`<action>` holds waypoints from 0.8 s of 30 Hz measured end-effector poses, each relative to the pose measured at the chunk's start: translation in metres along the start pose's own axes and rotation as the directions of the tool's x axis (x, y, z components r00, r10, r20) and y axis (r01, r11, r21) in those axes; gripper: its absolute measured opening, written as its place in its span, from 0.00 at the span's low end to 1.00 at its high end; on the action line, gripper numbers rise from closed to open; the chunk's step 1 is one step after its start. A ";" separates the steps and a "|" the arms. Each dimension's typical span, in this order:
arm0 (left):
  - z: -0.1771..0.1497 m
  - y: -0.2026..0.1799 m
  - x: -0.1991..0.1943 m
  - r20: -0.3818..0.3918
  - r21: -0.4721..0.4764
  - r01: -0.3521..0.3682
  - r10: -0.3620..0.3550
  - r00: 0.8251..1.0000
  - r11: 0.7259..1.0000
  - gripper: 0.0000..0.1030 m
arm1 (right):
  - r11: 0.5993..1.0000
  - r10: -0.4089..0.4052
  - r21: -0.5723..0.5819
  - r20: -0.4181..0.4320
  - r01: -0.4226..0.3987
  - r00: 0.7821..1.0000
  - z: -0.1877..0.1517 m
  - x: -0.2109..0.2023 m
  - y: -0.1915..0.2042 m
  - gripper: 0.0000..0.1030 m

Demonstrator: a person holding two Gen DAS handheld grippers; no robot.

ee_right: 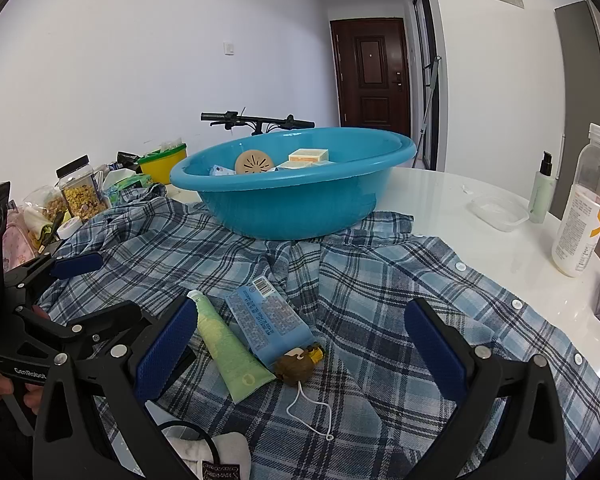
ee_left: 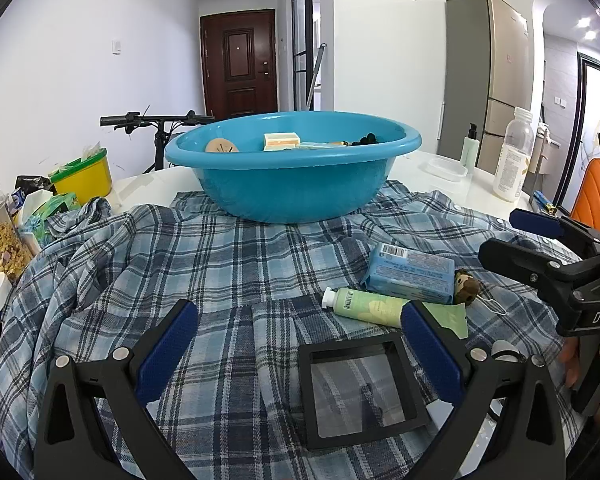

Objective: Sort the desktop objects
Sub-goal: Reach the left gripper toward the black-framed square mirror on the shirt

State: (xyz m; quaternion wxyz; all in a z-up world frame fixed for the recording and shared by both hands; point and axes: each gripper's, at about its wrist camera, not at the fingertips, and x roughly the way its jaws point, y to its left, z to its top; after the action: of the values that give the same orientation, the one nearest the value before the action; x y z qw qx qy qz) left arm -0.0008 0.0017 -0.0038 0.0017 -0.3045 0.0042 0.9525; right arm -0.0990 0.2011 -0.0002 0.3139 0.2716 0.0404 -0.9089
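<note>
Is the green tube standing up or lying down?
Lying down: the pale green plastic tube rests flat on the blue plaid shirt, white cap toward the basin.

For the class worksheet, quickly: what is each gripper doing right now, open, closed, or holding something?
Left gripper: open, holding nothing.
Right gripper: open, holding nothing.
</note>
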 end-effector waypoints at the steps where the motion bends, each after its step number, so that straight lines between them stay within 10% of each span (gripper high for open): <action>1: 0.000 0.000 0.000 -0.001 0.000 0.001 -0.001 1.000 1.000 1.00 | 1.000 -0.001 0.000 0.000 0.001 1.000 0.000 0.000 0.000 1.00; 24: -0.001 -0.008 0.014 -0.097 0.018 0.070 -0.068 0.993 0.997 1.00 | 1.000 -0.005 0.003 -0.007 0.005 1.000 -0.001 0.001 -0.002 1.00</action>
State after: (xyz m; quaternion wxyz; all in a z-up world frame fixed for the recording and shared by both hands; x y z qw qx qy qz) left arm -0.0116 0.0097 -0.0127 0.0377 -0.3498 0.0037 0.9360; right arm -0.1004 0.2024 -0.0015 0.3112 0.2751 0.0406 -0.9088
